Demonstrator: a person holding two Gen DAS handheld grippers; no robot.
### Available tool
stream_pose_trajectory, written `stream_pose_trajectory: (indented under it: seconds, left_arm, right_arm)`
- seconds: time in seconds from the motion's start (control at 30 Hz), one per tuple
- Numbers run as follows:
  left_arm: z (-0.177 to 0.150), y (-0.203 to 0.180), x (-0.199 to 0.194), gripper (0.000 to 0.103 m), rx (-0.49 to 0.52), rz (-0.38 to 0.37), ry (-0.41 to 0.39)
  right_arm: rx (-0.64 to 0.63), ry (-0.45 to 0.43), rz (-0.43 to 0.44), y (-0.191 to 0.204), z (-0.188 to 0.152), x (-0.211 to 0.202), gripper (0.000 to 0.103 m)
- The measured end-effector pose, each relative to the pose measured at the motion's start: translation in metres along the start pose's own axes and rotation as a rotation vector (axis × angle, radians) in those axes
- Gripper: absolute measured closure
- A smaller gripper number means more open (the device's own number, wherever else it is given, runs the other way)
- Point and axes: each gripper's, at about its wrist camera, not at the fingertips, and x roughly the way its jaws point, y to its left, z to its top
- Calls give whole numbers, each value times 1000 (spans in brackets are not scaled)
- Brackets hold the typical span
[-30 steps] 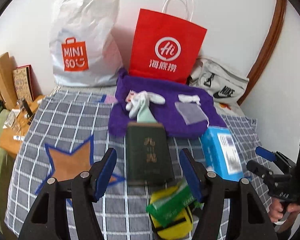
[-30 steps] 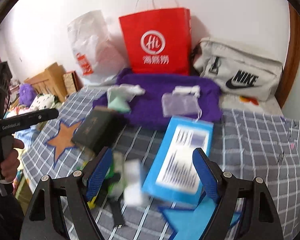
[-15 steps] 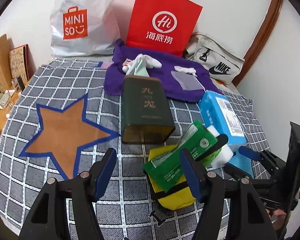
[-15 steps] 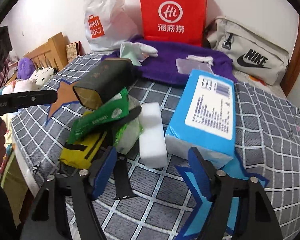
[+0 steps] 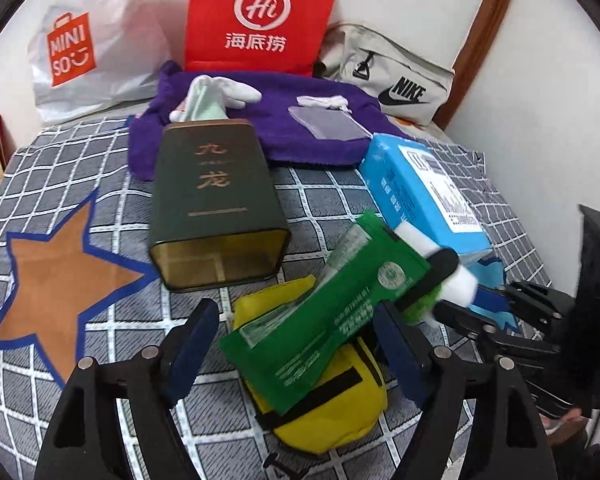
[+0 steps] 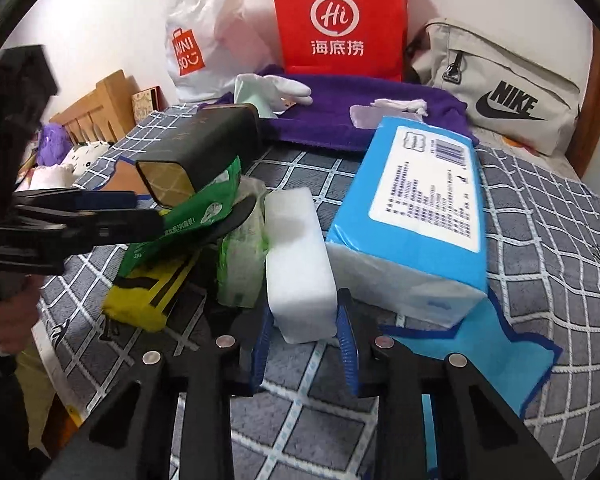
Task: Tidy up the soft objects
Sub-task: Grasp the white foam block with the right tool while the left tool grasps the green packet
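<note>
A white sponge block (image 6: 300, 264) lies on the checked bed cover beside a blue tissue pack (image 6: 416, 208). My right gripper (image 6: 306, 350) has its blue pads on both sides of the sponge's near end, closed in on it. My left gripper (image 5: 296, 344) is open over a green packet (image 5: 328, 316) that lies on a yellow pouch (image 5: 332, 416). A dark green tin (image 5: 214, 204) lies behind them. A purple towel (image 5: 276, 120) at the back carries white gloves (image 5: 228, 92) and a small clear pouch (image 5: 328, 122).
A red paper bag (image 5: 260, 16), a white Miniso bag (image 5: 84, 48) and a grey Nike bag (image 5: 392, 72) stand against the wall. A wooden headboard (image 6: 96, 104) and plush toys (image 6: 60, 152) are at the left. The bed cover (image 5: 60, 264) has a brown star.
Both grippers moved forward and down toward the pile. The right gripper's jaws went from wide open to closed around the near end of the white sponge. The left gripper stayed open.
</note>
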Motion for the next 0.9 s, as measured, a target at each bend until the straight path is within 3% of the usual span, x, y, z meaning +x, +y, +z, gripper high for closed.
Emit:
stream_pose_trajectory:
  seconds: [0.13,0.5,0.63,0.7,0.77,0.9]
  left_arm:
    - [1,-3,13,25,19,-65,29]
    - [-14,-12,3,30,93,-93,56]
    - [-15,-16,-3,28,131,-58,29]
    - [-12,-20,-2,28,162,-39,28]
    - [-9,-25,2,28,199,-18,34]
    - [-2,-33,15,28,244,-7,63]
  right_arm:
    - [-3,-7,13,-4,-5,-14,72]
    - [17,-13,-15,-18,-32,-42,72]
    - [53,-4,-7,-29,-44,-40,71]
    - [72,-21,-7,-34,-44,-40,66]
    - [79,-34,-2,-36,-43,-39,47]
    - [76,-37,3,-35,-40,-32,45]
